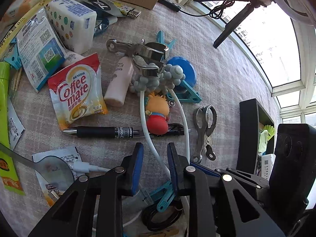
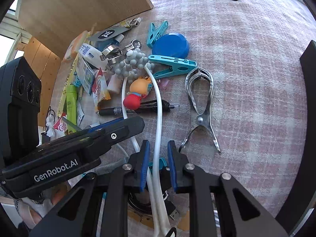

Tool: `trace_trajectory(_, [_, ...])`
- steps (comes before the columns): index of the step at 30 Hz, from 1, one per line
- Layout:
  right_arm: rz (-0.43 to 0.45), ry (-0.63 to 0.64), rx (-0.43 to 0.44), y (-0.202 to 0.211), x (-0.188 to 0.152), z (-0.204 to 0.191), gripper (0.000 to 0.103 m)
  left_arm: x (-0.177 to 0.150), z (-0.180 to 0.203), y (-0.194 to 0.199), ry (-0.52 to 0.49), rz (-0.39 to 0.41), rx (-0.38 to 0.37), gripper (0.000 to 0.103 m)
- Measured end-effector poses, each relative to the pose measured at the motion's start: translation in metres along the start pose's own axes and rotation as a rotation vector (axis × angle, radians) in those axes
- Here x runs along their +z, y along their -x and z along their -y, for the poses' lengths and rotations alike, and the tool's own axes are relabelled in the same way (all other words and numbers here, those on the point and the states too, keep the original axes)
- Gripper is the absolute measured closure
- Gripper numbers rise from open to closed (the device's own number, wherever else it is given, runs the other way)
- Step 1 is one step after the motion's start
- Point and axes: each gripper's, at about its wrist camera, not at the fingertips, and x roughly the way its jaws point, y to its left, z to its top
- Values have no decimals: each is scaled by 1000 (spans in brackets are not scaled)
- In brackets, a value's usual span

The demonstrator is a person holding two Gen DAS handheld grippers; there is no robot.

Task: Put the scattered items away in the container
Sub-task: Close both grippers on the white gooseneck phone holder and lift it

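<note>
Scattered items lie on a pinkish cloth. A white cable point(image 1: 145, 122) loops down from a grey bead cluster point(image 1: 158, 77) and runs between the open jaws of my left gripper point(image 1: 155, 148). The same cable point(image 2: 159, 106) passes between the open jaws of my right gripper point(image 2: 158, 146). Neither gripper pinches it. A cartoon figure point(image 1: 157, 114) lies on a black pen point(image 1: 104, 132). A metal clip point(image 1: 204, 130) lies right of the cable. The black container point(image 1: 254, 130) stands at the right in the left wrist view, with several items inside. The left gripper's body point(image 2: 79, 144) crosses the right wrist view.
A Coffee mate sachet point(image 1: 76, 90), a tissue pack point(image 1: 71, 21), a pale bottle point(image 1: 119, 81), a blue lid point(image 1: 181, 69), teal pegs point(image 2: 171, 65), a spoon point(image 1: 51, 167) and packets crowd the left. A cardboard box point(image 2: 83, 6) stands behind. A black tripod leg point(image 1: 231, 27) stands by the window.
</note>
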Motion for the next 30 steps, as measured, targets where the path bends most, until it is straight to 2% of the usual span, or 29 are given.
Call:
trace_trajectory(2, [-7, -1, 14, -3, -1, 0, 96, -1, 0, 0, 1, 2, -8, 91])
trace_trajectory(7, [16, -3, 24, 3, -6, -3, 96, -5, 1, 10, -7, 17, -26, 91])
trace_trajectory(13, [64, 6, 34, 30, -19, -12, 96, -13, 18, 34, -42, 50, -46, 92])
trace_trajectory(23, [161, -32, 75, 83, -36, -11, 96, -31, 64, 66, -129, 101, -81, 92])
trace_trajectory(30, [247, -75, 80, 131, -61, 9, 96, -51, 116, 67, -220, 100, -103, 93])
